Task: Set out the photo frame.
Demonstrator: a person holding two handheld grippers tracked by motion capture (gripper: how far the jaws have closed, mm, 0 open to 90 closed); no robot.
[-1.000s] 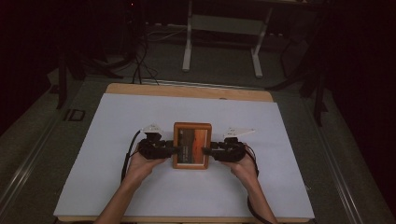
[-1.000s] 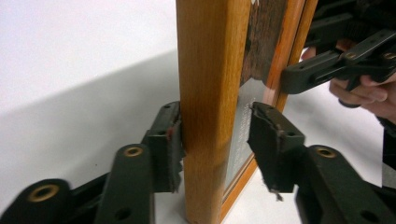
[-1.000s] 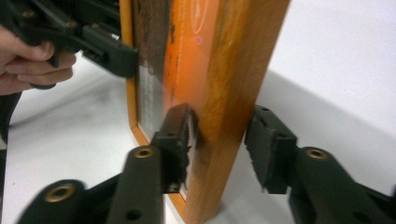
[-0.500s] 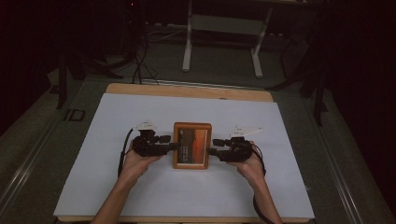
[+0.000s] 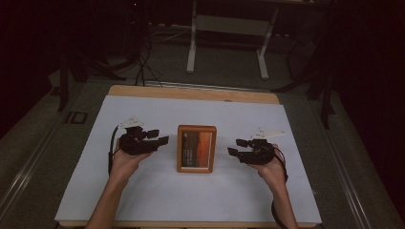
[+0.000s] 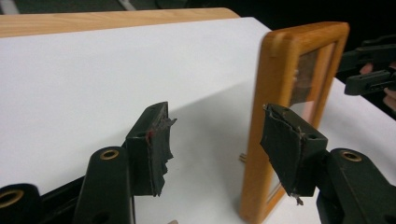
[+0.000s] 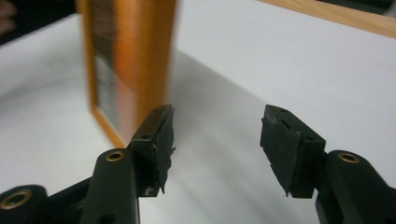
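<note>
A wooden picture frame [image 5: 196, 148] stands upright in the middle of the white sheet. My left gripper [image 5: 162, 136] hovers a short way to its left, and my right gripper [image 5: 233, 146] a short way to its right. Both point at the frame without touching it. Both pairs of jaws have just been opening, with nothing between them. In the left gripper view the gripper [image 6: 215, 149] is open, with the frame [image 6: 280, 79] just beyond its right jaw and the other gripper [image 6: 369, 70] past it. In the right gripper view the open gripper [image 7: 217, 144] has the blurred frame [image 7: 126, 60] ahead to the left.
The white sheet [image 5: 143, 191] covers a wooden table whose far edge [image 5: 191, 93] shows bare. Behind the table stand white metal legs [image 5: 192, 47], and dark cables [image 5: 143, 62] lie on the floor.
Both grippers were at the frame's sides a second ago. They have opened and drawn back outward, left and right. The frame has stayed in place.
</note>
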